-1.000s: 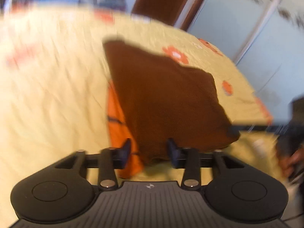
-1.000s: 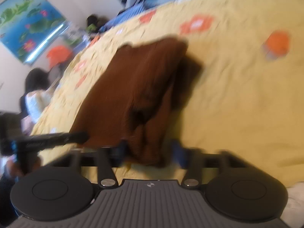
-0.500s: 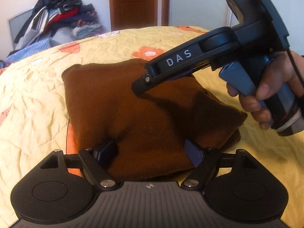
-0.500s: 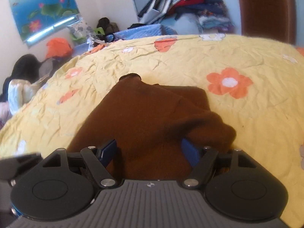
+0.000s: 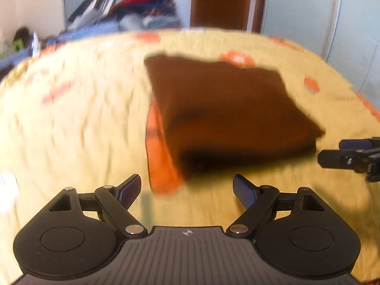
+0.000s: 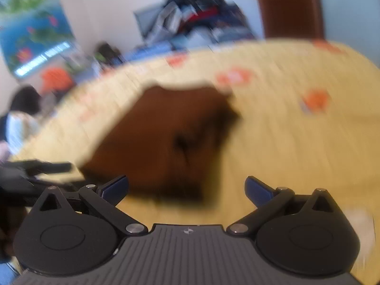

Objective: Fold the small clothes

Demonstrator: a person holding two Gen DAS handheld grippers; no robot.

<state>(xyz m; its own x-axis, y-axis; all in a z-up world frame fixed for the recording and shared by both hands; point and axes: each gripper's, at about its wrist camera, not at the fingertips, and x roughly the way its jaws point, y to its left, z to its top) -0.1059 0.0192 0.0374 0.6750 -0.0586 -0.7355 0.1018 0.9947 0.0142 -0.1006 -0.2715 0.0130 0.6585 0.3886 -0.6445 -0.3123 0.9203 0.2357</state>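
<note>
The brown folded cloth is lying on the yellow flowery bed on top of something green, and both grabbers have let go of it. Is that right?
Nearly. Under the brown cloth is something orange, not green; the left wrist view shows it. The rest holds: it lies on the yellow bed, and the left gripper and right gripper are opening, empty.

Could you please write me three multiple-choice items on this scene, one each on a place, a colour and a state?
1. Where does the brown garment lie?
A. on the yellow flowered bedspread
B. on a chair
C. on the floor

2. What colour shows under the garment's left edge in the left wrist view?
A. green
B. orange
C. white

3. How does the garment look?
A. hanging
B. spread flat in one layer
C. folded into a compact block

Answers: 1 A, bedspread surrounds it; 2 B, an orange piece peeks out; 3 C, stacked layers show at its near edge.
</note>
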